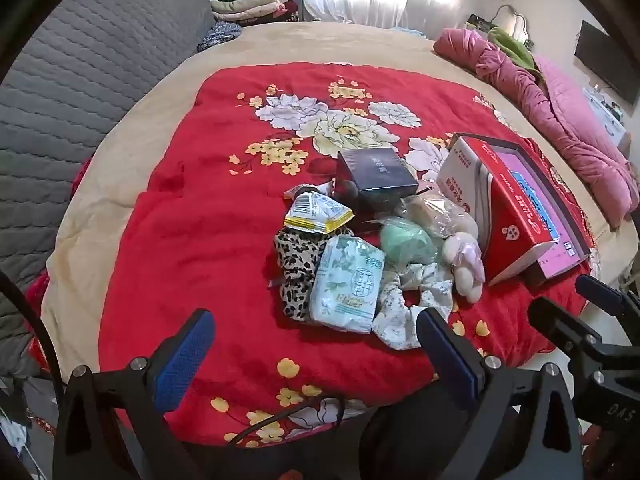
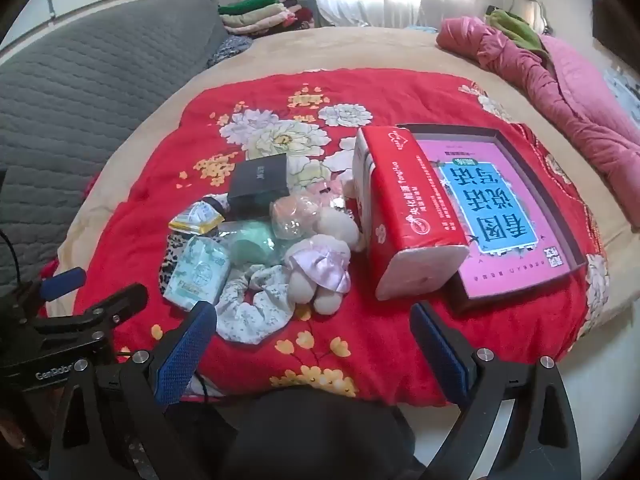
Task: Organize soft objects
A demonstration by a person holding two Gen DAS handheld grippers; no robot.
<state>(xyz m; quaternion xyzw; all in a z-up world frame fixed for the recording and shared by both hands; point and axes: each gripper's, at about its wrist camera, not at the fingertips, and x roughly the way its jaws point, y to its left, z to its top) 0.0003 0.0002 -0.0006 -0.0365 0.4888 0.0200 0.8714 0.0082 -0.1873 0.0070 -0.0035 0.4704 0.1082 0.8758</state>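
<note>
A heap of small things lies on the red floral blanket [image 1: 208,240]. In it are a pale green tissue pack [image 1: 347,285], a leopard-print cloth [image 1: 294,268], a floral scrunchie [image 1: 408,304], a cream plush toy in a pink dress [image 2: 320,270], a green sponge [image 2: 250,246] and a beige sponge [image 2: 294,216], both in clear bags, and a yellow-edged packet [image 1: 318,213]. My left gripper [image 1: 315,315] hovers open just short of the tissue pack. My right gripper [image 2: 312,309] is open just short of the plush toy and the scrunchie [image 2: 252,308]. Neither holds anything.
A dark box [image 1: 378,178] sits behind the heap. A red tissue brick [image 2: 404,216] leans on a shallow tray [image 2: 576,240] holding a pink-and-blue book. A pink quilt [image 2: 568,88] lies at the right, folded clothes [image 1: 248,2] at the back and a grey quilted cover [image 1: 72,92] at the left.
</note>
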